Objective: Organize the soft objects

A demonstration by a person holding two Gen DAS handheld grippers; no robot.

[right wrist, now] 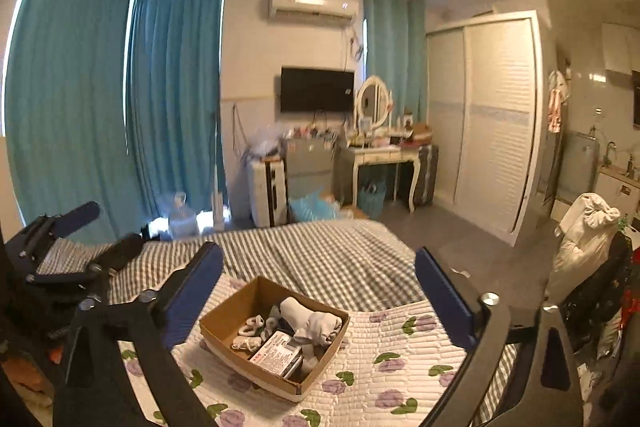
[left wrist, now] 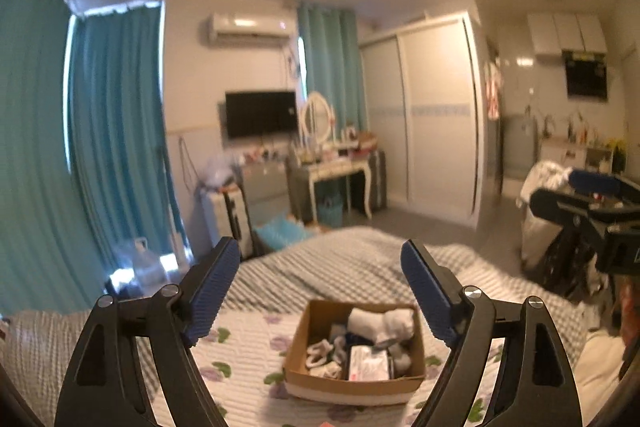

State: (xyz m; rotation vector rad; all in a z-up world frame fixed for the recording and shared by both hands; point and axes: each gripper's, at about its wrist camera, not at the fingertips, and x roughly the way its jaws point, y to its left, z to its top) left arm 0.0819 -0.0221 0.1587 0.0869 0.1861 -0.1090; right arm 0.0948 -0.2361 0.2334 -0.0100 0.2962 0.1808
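Note:
A brown cardboard box (left wrist: 304, 331) sits on the flowered quilt (left wrist: 240, 347) of the bed. It holds rolled white socks (left wrist: 380, 323), small pale socks (left wrist: 320, 353), a dark sock and a flat printed packet (left wrist: 368, 363). My left gripper (left wrist: 320, 263) is open and empty, raised above and behind the box. My right gripper (right wrist: 318, 267) is open and empty, also above the box (right wrist: 228, 323), which shows the socks (right wrist: 316, 321) and packet (right wrist: 276, 351). The right gripper also shows at the right edge of the left wrist view (left wrist: 580, 195). The left gripper shows at the left of the right wrist view (right wrist: 76, 227).
A grey checked blanket (right wrist: 320, 259) covers the far half of the bed. Beyond stand teal curtains (right wrist: 172, 87), a wall television (right wrist: 316, 89), a cluttered vanity table (right wrist: 380, 151), a white wardrobe (right wrist: 492, 119) and a chair piled with clothes (right wrist: 588, 239).

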